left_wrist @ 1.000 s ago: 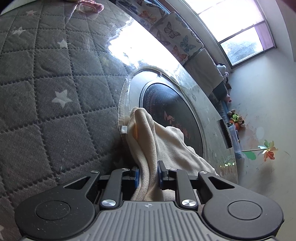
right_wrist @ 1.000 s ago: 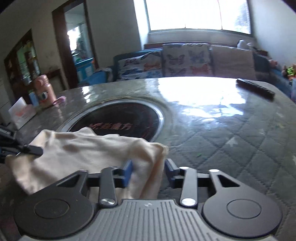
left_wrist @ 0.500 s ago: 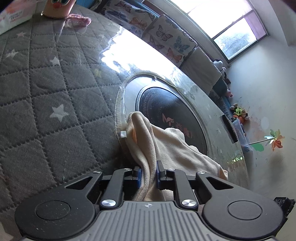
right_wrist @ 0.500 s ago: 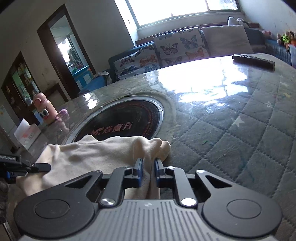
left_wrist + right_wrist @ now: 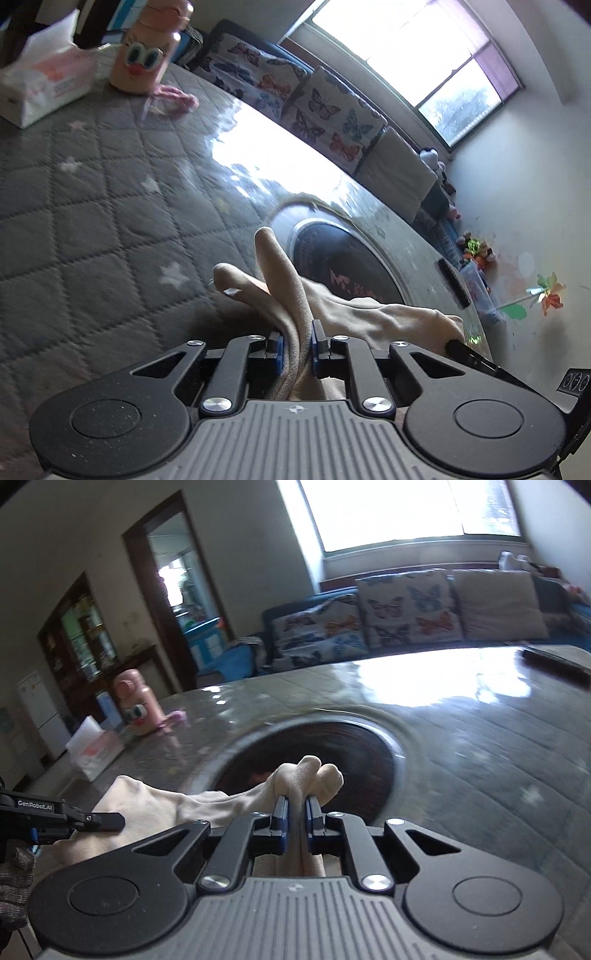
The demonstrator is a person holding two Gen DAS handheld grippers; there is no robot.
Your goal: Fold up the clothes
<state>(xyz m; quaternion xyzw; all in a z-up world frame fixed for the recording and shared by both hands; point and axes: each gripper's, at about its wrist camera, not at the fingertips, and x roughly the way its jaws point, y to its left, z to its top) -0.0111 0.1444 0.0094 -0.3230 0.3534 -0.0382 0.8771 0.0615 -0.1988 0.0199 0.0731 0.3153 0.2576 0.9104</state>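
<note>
Near the front edge of the tabletop (image 5: pixel 92 206), just before its round dark inset (image 5: pixel 343 266), the cream garment (image 5: pixel 288 295) is hanging stretched between both claws, lifted off the quilted grey cover. The left claw (image 5: pixel 297 341) is clenching a bunched fold of the cloth between its blue pads, a loose flap sticking up past them. The right claw (image 5: pixel 294 818) is pinching another gathered fold, two rounded lumps of fabric bulging out beyond its tips. Seen from the right wrist, the left claw's black finger is reaching in from the left onto the cloth. Toward the far left corner, a pink bottle (image 5: pixel 146 51) and a tissue box (image 5: pixel 44 85) are standing near each other.
</note>
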